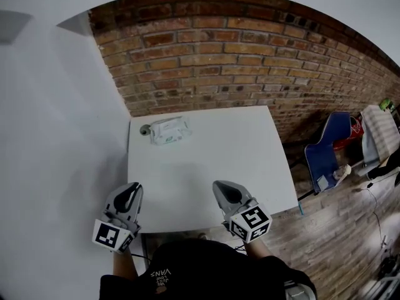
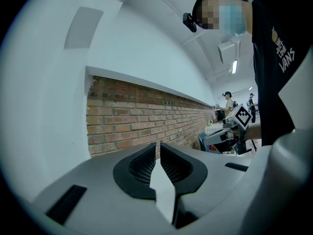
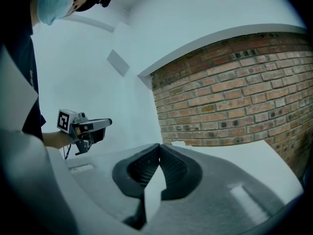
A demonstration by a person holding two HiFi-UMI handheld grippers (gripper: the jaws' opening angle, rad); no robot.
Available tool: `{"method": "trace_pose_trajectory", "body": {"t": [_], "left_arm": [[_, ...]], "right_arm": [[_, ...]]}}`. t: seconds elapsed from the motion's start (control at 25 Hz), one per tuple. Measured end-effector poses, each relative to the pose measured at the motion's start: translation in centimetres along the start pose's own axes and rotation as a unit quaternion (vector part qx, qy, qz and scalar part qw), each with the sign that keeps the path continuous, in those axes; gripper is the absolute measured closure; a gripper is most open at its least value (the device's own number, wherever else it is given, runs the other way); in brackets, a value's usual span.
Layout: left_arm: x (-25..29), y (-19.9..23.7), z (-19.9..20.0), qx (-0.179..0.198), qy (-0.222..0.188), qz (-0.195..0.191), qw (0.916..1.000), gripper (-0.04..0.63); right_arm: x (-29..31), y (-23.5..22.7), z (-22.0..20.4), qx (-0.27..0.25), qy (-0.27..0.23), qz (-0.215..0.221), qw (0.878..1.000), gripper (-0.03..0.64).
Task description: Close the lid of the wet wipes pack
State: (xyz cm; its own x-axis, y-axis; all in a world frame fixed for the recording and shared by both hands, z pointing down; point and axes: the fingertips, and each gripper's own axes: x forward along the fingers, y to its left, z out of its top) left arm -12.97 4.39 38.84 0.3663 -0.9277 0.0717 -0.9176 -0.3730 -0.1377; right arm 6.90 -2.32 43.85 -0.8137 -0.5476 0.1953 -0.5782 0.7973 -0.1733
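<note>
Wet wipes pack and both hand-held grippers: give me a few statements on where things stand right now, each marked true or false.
1. The wet wipes pack lies at the far left corner of the table, near the brick wall. True.
2. The right hand-held gripper is clamped on the pack. False: its jaws are together on nothing, at the table's near edge.
3. The left hand-held gripper has its jaws together and holds nothing. True.
4. The pack sits between the two grippers. False: it lies well beyond both, across the table.
</note>
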Motion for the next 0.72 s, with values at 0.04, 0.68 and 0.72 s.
{"method": "trace_pose_trajectory", "body": {"t": [0.04,0.68,0.72], "left_arm": [[0.4,0.6,0.2,0.003,0.0,-0.003,1.0,0.554],[8.3,8.7,0.0,-0.008,0.001,-0.05,0.9987,0.554],[8.8,9.2,0.0,-0.012,-0.001,-0.052,0.9986,0.554]], "right_arm": [[0.5,-0.1,0.3,0.001,-0.001,-0.002,1.0,0.618],[7.7,-3.0,1.3,0.017,-0.001,-0.051,0.999,0.618],[8.0,-3.1,1.2,0.018,0.001,-0.051,0.999,0.62]]}}
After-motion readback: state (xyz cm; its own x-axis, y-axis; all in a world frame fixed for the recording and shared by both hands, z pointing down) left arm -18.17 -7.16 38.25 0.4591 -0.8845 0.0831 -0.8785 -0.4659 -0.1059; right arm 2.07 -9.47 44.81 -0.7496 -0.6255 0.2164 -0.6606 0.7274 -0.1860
